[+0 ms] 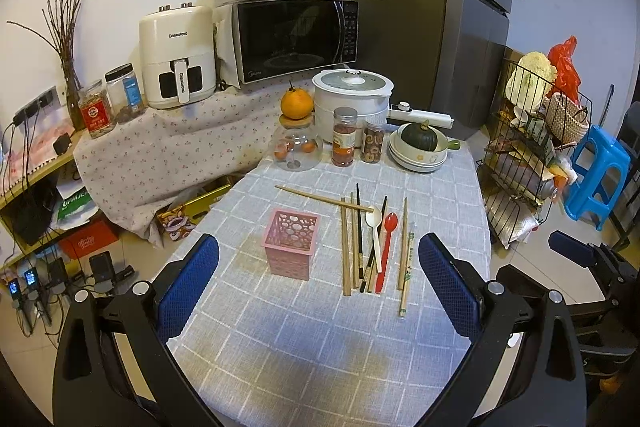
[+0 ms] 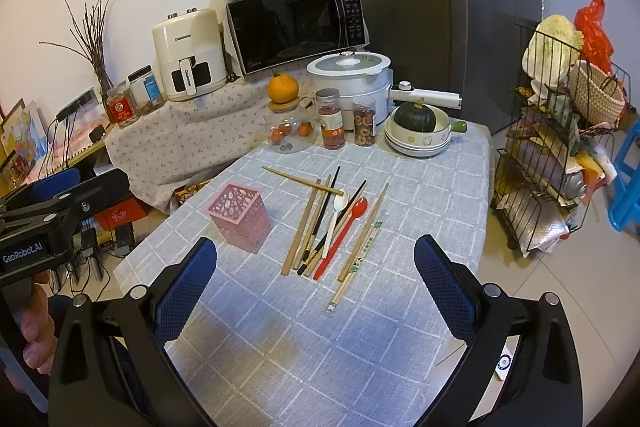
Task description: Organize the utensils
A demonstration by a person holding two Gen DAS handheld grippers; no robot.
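We hold the left gripper (image 1: 319, 275) wide apart and empty above the near edge of the bench (image 1: 304, 355), and the right gripper (image 2: 316, 277) is likewise spread with nothing between its pads. Neither touches anything. Just ahead of the left one stands the pink holder (image 1: 291, 243), upright and, as far as we can see, empty. Beside it, to the right, the utensils lie loose on the checked cloth: wooden chopsticks (image 1: 345, 247), black chopsticks (image 1: 359, 231), a white spoon (image 1: 375, 227) and a red spoon (image 1: 387, 247), with one stray chopstick (image 1: 320, 198) lying crosswise over their far ends. We judge the sorting has not yet begun. The next move calls for lowering a gripper onto one slim piece, pinching it flat off the cloth without dragging its neighbours, then tipping it upright into the holder.
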